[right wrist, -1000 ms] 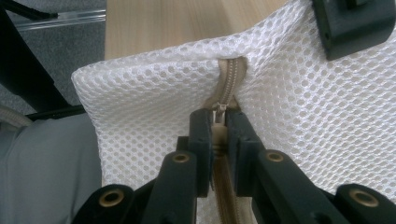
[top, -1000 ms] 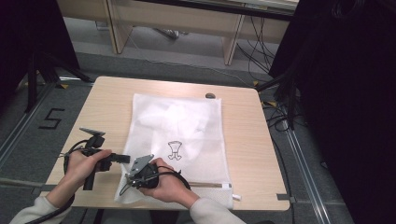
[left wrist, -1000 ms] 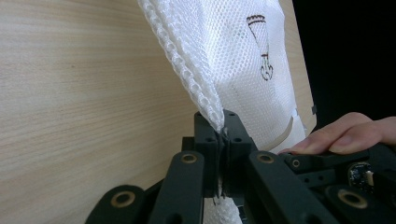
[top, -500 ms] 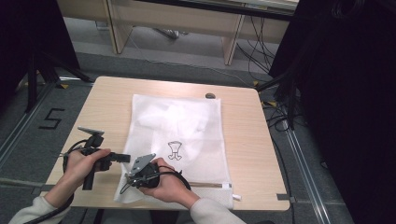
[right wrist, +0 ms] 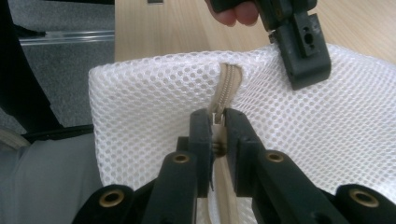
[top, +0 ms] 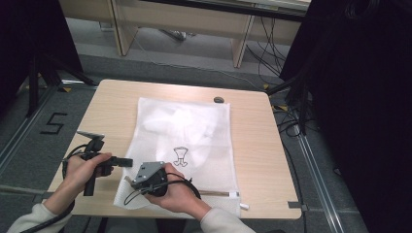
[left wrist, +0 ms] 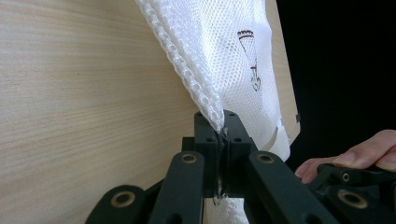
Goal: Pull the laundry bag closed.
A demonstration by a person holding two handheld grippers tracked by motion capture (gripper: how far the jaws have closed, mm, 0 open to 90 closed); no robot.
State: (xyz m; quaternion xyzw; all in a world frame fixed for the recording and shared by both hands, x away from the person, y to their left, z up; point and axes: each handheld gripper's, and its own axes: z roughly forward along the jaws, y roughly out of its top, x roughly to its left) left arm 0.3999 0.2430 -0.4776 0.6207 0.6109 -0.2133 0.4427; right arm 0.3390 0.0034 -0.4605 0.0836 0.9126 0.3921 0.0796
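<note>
White mesh laundry bag [top: 187,141] lies flat on the wooden tabletop [top: 262,145]. Left hand-held gripper [left wrist: 221,133] pinches its corner; right hand-held gripper [right wrist: 215,133] is clamped on the beige zipper [right wrist: 227,81], which looks barely moved yet.

A large black numeral "5" [top: 53,124] is marked on the grey floor [top: 29,160] at the left of the high view, beside the table. A small dark emblem [top: 180,156], a drawing without legible lettering, is printed on the white mesh bag [top: 194,126] at the centre of that frame; it is seen again at the upper right of the left gripper view [left wrist: 250,58]. No other writing can be read.
</note>
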